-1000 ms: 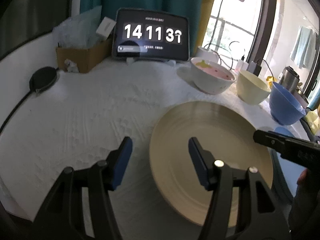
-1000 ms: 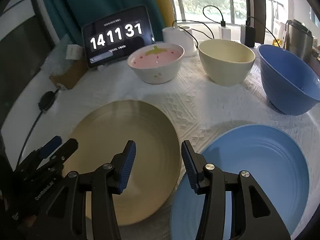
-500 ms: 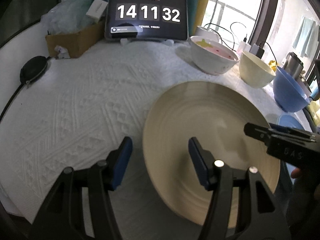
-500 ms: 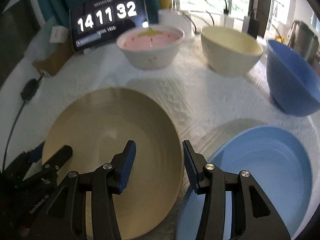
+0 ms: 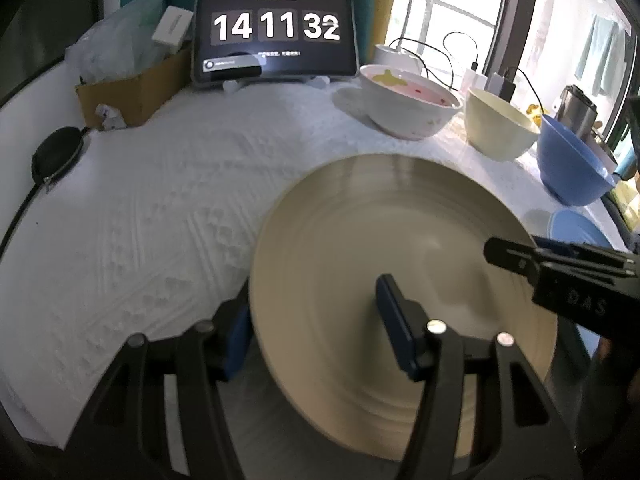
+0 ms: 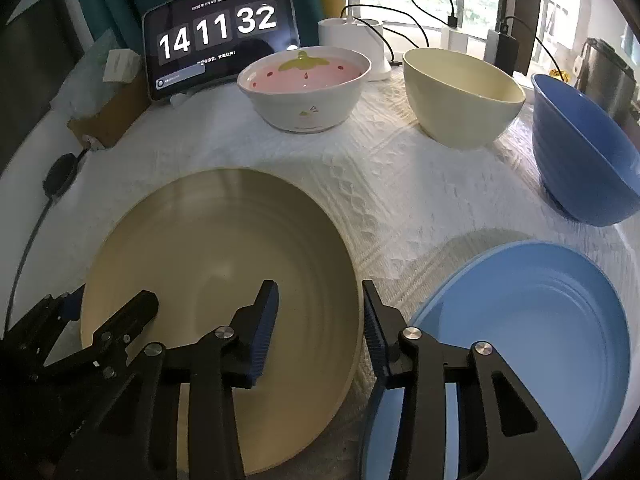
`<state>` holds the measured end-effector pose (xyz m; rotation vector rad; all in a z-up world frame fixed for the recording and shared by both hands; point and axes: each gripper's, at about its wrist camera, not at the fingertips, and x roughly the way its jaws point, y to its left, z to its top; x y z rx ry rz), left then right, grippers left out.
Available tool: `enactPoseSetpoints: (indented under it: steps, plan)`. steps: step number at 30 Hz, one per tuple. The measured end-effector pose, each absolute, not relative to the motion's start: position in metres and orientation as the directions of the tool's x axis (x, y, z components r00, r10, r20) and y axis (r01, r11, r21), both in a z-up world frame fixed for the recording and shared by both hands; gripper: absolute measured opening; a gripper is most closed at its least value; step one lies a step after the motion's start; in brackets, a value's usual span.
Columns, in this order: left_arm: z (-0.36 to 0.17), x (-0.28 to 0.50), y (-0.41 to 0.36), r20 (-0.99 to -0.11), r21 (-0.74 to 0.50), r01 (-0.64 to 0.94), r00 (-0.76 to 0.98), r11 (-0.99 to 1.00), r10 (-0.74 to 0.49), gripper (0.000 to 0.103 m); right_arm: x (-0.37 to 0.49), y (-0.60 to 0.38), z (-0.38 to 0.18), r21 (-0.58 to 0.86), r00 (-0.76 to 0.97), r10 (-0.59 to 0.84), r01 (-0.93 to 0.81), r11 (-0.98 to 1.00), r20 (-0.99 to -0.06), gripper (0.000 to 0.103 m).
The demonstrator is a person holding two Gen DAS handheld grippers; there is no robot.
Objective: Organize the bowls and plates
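A large beige plate (image 5: pixel 360 248) lies on the white patterned cloth (image 5: pixel 160 208). My left gripper (image 5: pixel 316 332) straddles its left rim: one blue pad sits low outside the rim, partly hidden by it, and the other hangs over the plate. My right gripper (image 6: pixel 320 328) straddles the plate's right rim (image 6: pixel 356 312), and its jaws are closing with a gap still showing at both pads. A blue plate (image 6: pixel 532 340) lies just right of the beige one. Along the back stand a strawberry-patterned bowl (image 6: pixel 304 92), a cream bowl (image 6: pixel 460 96) and a blue bowl (image 6: pixel 588 152).
A tablet showing a clock (image 6: pixel 220 40) stands at the back, with a cardboard box (image 5: pixel 132 92) to its left. A black round device on a cable (image 5: pixel 56 156) lies at the far left. Chargers, cables and a metal kettle (image 6: pixel 608 76) crowd the window side.
Both grippers have closed in on the beige plate, so each now has a rim between its fingers. The right gripper's jaws have narrowed. The bowls and blue plate stayed put.
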<state>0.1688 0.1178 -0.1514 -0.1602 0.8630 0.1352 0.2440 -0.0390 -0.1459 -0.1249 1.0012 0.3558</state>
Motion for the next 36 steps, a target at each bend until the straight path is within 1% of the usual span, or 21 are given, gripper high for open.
enactPoseSetpoints:
  steps: [16, 29, 36]
  plan:
    - [-0.145, 0.155, 0.118, -0.743, -0.11, -0.189, 0.667, 0.976, 0.046, 0.059, 0.234, -0.044, -0.135, 0.079, 0.509, 0.262, -0.353, 0.932, -0.82, 0.042]
    - [-0.129, 0.14, 0.112, -0.713, -0.104, -0.194, 0.698, 0.976, 0.063, 0.059, 0.22, -0.052, -0.122, 0.106, 0.528, 0.297, -0.362, 0.926, -0.795, 0.042]
    - [-0.114, 0.131, 0.104, -0.682, -0.1, -0.191, 0.728, 0.977, 0.073, 0.059, 0.21, -0.061, -0.109, 0.117, 0.553, 0.317, -0.366, 0.923, -0.771, 0.042]
